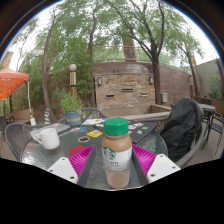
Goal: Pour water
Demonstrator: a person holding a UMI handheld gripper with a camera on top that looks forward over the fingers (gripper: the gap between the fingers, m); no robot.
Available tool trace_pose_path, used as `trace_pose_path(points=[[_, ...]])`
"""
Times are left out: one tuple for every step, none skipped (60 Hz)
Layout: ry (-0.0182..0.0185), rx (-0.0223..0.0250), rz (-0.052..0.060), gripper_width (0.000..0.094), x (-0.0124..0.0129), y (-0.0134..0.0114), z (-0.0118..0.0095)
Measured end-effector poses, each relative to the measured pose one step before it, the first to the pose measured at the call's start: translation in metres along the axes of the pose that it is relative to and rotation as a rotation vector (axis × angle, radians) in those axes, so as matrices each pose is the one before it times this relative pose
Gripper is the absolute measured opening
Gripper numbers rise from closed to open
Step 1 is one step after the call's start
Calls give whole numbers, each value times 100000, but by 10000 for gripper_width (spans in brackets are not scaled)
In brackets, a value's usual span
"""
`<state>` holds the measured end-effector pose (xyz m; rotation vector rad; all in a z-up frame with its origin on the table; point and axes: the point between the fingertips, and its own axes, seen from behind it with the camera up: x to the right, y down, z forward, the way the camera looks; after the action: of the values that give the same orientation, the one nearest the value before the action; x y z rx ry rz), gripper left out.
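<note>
Between the magenta pads [83, 155] of the hand-held gripper [115, 160] stands a green-capped bottle [117, 152], seemingly clamped at its middle, above the near glass surface [60, 150]. Probably rigid, smooth and slippery, fairly heavy; grip the straight labelled body. A white mug [46, 137] sits left.

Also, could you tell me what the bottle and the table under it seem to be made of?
The bottle, between the hand-held gripper's pads: likely clear glass or plastic, glossy, holding beige liquid, with a green, probably plastic cap. The table: probably glass, since it reflects the trees, with a metal-looking rim.
</note>
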<state>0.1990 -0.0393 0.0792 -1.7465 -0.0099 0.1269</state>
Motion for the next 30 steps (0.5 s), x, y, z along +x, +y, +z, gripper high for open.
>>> trace_pose_path(points=[[-422,1146,-1120,667,-36,-204,341],[1051,443,-1261,565,410,5,321],[1827,-294,-1772,426,484,166,390],[402,-703,-979,420,-37,-34,581],[723,1394,94,419,83,-167,-101],[453,1487,486,417,86,-166,143],[384,54,170,414,99,190,117],[107,760,824,399,68,-169,152],[-480,-639,1293,397,-103,112,76],[-579,-503,1020,399,-29,34,240],[-768,-181,362,400,-61,52,-22],[-631,130,35,399,-103,-66,65],[-557,46,-193,399,-52,-29,57],[-574,-216,-101,399,-86,0,65],[-629,-161,-153,399,-114,146,102],[-476,-14,-515,399,-51,-56,249],[-387,-75,-516,399,-57,-29,91],[-313,67,55,398,-43,-71,81],[-331,33,296,398,-49,-35,101],[-269,-214,351,398,-95,128,31],[-330,-143,264,398,-52,-14,95],[-276,-225,-31,398,-39,10,90],[-335,-191,-195,399,-38,2,83],[-173,-269,-191,398,-21,-7,81],[242,-291,-28,398,70,-45,116],[489,-362,445,398,86,-38,111],[475,-622,721,364,88,-15,77],[572,-640,639,351,117,-59,132],[786,-997,470,337,-20,180,168],[-8,-1088,436,306,-50,8,120]])
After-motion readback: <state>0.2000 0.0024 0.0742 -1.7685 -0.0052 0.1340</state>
